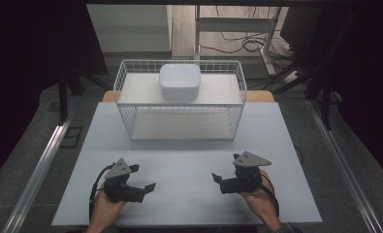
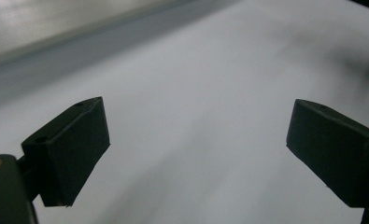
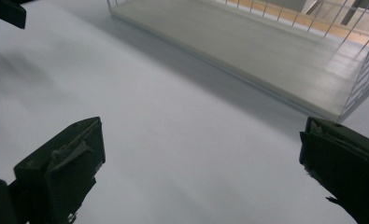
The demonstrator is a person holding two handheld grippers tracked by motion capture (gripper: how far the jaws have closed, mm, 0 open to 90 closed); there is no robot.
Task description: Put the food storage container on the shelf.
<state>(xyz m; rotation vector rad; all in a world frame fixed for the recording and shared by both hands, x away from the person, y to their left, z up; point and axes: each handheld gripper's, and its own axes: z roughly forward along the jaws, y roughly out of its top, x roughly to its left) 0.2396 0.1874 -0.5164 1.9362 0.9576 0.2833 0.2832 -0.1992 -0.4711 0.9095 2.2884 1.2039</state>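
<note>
White wire is forming the basket (image 1: 237, 92) that is sitting at the far edge of the desk (image 1: 189, 194), and the white bowl (image 1: 180, 81) is resting upside down on its upper shelf, near the middle of the far side. You are holding both tools low over the near edge of the desk, well apart from that basket. Your left hand-held gripper (image 1: 145, 187) is hovering near the near left corner with its jaws spread wide and nothing between them; in the left gripper view (image 2: 196, 154) bare desk is showing between the two black pads. Your right hand-held gripper (image 1: 217, 178) is sitting near the near right corner, jaws likewise wide apart and gripping nothing, and the right gripper view (image 3: 201, 172) is looking across bare desk toward the lower shelf (image 3: 266, 51) of the basket.

You are, by my reading, standing at the very start of the work: neither tool is yet reaching, and the bowl is lying untouched. The next move is probably calling for one hand to rise and travel forward over the basket's rim, coming down on the bowl from above. Its smooth rounded sides are likely asking for a wide, level grip across its edge, with care that the jaws are clearing the wire wall.
</note>
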